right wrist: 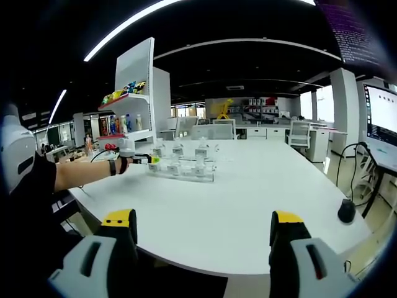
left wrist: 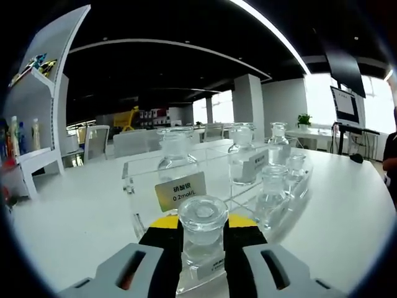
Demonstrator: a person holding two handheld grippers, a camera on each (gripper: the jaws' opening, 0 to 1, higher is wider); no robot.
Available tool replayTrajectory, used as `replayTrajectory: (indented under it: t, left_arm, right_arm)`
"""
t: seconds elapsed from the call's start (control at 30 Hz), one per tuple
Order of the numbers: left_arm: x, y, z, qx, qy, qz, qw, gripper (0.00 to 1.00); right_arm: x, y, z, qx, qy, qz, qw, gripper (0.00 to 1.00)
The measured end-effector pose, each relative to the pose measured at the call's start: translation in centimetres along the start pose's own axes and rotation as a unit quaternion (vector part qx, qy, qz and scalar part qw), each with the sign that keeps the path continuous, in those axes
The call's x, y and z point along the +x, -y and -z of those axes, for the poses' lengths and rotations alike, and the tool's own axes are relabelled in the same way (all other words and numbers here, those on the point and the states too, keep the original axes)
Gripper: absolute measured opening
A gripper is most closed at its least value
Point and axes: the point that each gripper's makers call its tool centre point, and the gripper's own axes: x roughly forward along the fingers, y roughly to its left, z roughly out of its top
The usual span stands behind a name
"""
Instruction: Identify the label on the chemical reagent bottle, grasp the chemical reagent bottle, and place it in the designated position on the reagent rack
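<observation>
- Table (right wrist: 248, 205): large, white, round-edged; carries everything below. A dark cable and a small black object lie at its right edge in the right gripper view.
- Shelf unit (right wrist: 136, 93): white, beyond the table's far left edge, holding coloured packets and bottles.
- Rack (left wrist: 142, 186): clear acrylic, two-tiered, toward the table's far left side in the right gripper view; holds several clear stoppered bottles, with a label plate (left wrist: 180, 190) at its front reading 0.2mol/L.
- Left gripper (left wrist: 203, 248): grey with yellow tips, jaws pinching the bottle by its sides, at the rack's near edge.
- Right gripper (right wrist: 203, 239): jaws spread wide, holding nothing, off the table's near edge, well apart from the rack.
- Bottle (left wrist: 202, 239): clear glass, round stopper, upright between the left jaws, just before the label plate.
- Risk: smooth glass may slip from the pinch; set down crooked, it could knock neighbouring bottles, or land in a slot that does not match its label.
</observation>
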Motion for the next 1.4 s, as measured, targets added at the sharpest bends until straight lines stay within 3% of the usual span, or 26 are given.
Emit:
replayTrajectory:
  t: [0.2,0.3,0.6,0.8,1.4]
  left_arm:
    - [-0.1,0.2,0.0,-0.001,0.001,0.004,1.0000,0.26]
    - [0.0,0.4,0.3,-0.036,0.001,0.014,0.9992,0.27]
    - [0.0,0.4,0.1,-0.031,0.013,0.011,0.9994,0.27]
    - [-0.2,1.5,0.1,-0.028,0.018,0.034,0.9989,0.42]
    - [-1.4,1.9,0.2,-0.012,0.027,0.044,0.9986,0.53]
  right_arm:
    - [-0.3,0.1,-0.4,-0.001,0.002,0.003,1.0000,0.85]
    - [-0.5,0.2,-0.7,-0.004,0.007,0.003,1.0000,0.85]
    - [-0.3,0.3,-0.3,-0.003,0.003,0.003,1.0000,0.85]
    - [-0.4,0.4,-0.5,-0.001,0.006,0.005,1.0000,0.85]
    - [-0.1,0.5,-0.3,0.002,0.005,0.003,1.0000,0.85]
